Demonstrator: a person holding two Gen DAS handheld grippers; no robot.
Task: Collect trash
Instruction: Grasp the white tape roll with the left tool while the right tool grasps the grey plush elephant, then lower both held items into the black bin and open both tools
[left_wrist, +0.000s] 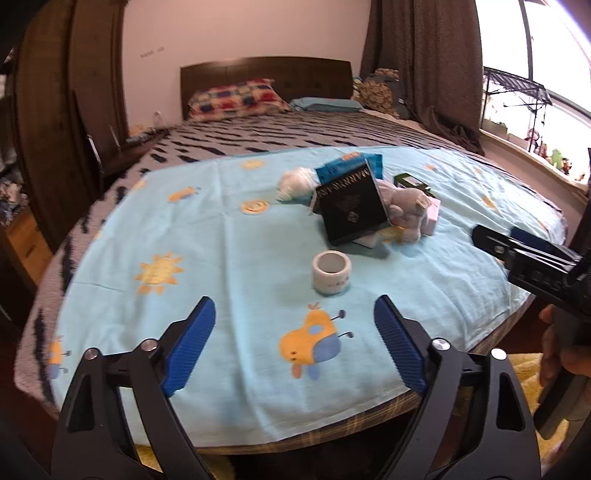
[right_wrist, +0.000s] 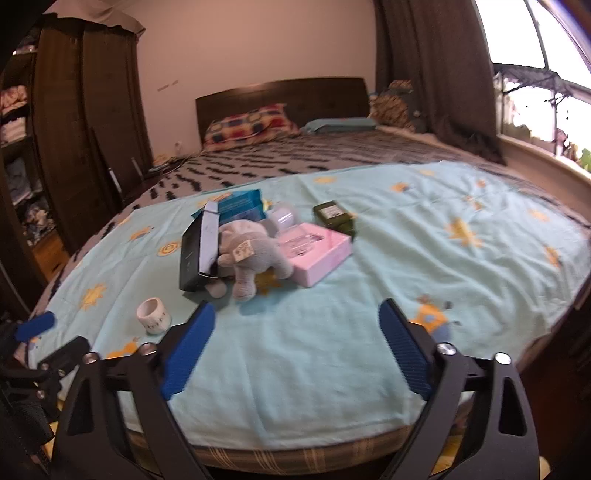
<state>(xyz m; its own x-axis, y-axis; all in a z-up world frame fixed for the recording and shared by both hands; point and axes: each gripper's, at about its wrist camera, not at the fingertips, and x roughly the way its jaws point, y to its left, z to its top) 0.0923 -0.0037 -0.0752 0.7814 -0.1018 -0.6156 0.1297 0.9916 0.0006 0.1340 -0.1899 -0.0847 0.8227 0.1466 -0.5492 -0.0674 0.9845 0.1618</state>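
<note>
While empty, both tools tilted bedward.

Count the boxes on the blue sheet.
4: black box leaning on the plush toy, blue box behind, pink box right, dark green box beyond. More may be hidden.

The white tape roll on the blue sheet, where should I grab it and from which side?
Grip the white tape roll across its outer wall, coming down from above and the near side. It stands on end with its hollow core facing up, apart from the black box, so the left gripper, open and nearest, can probably straddle it.
</note>
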